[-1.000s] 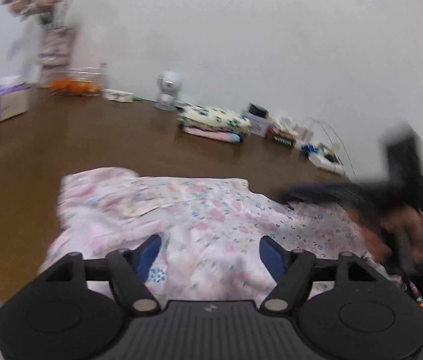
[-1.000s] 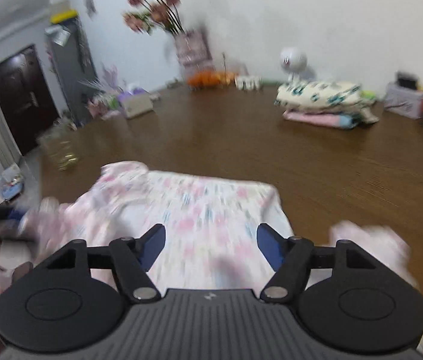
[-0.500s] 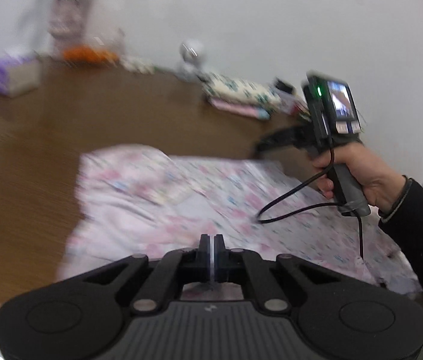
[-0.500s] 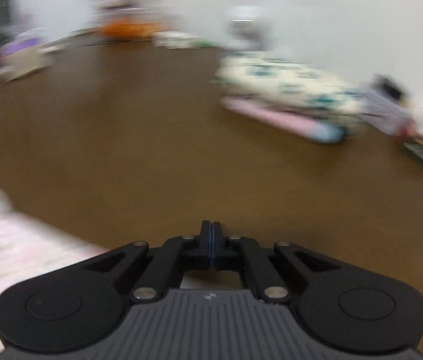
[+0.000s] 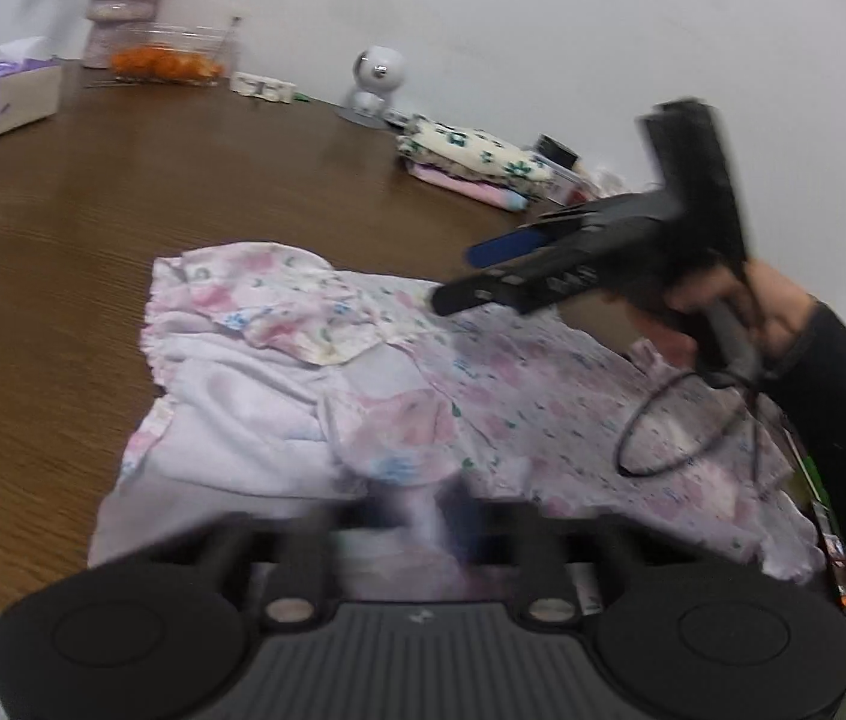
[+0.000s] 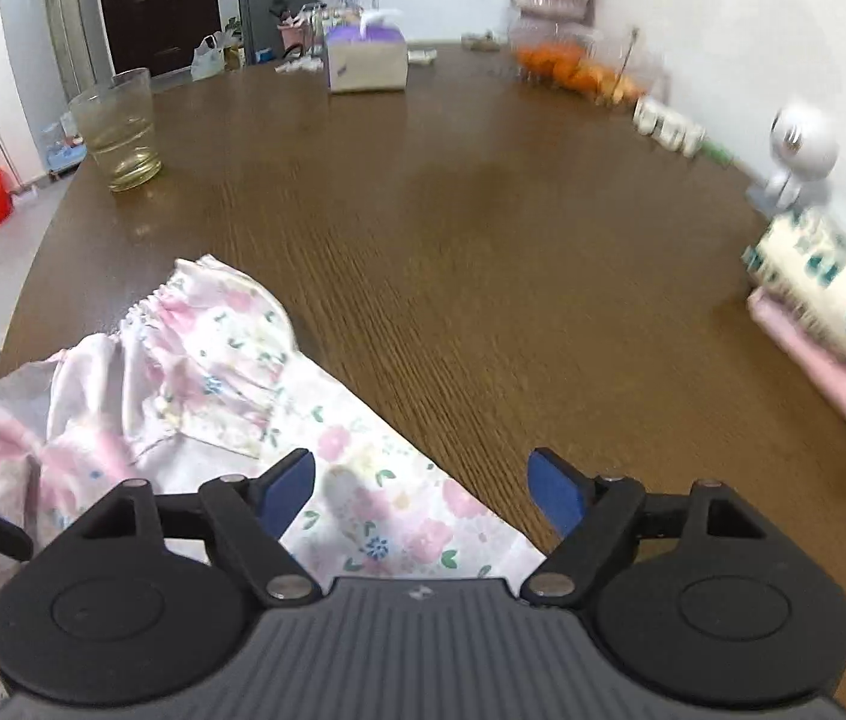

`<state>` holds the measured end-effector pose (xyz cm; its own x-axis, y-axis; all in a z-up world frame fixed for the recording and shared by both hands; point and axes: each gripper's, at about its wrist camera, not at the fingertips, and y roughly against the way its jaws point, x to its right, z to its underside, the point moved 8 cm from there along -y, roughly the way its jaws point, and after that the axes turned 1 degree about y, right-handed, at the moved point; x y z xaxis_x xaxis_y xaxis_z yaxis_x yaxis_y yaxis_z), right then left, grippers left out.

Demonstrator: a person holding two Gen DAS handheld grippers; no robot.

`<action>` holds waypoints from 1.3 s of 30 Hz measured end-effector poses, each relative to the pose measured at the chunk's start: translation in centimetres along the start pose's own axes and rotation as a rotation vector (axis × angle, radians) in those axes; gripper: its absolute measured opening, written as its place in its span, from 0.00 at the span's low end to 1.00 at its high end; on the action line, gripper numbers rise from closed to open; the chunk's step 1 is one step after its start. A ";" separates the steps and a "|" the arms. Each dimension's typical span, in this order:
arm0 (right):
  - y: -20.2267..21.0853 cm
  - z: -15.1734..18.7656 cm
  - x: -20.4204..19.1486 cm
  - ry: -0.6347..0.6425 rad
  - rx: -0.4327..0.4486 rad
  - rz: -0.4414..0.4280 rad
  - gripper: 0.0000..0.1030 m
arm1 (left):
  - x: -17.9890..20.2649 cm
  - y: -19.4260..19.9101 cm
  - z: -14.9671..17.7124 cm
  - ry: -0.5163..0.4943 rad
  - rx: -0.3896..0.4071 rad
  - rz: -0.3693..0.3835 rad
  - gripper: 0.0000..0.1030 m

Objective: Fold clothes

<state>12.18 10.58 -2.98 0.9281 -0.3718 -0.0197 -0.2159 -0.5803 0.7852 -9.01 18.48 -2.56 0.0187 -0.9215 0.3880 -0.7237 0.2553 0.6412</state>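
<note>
Illumination is even, diffuse indoor light; shadows are soft. Both views show strong fisheye curvature with dark vignetted corners. In the left wrist view, the left gripper fingers are smeared by motion blur. In the right wrist view, the folded clothes stack is blurred.

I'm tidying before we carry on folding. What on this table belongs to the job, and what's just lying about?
Job: floral garment; folded clothes stack; right hand-held gripper, open.

Lying about: glass; tissue box; oranges; small white camera.
</note>
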 end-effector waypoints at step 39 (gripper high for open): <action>2.2 2.0 1.5 -0.416 0.080 0.159 0.01 | -1.4 0.3 -2.8 0.021 0.084 0.109 0.02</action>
<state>12.47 7.33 -2.48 0.6840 -0.7112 -0.1622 -0.3843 -0.5404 0.7485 -7.33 20.70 -1.12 -0.0489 -0.8830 0.4669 -0.7772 0.3273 0.5375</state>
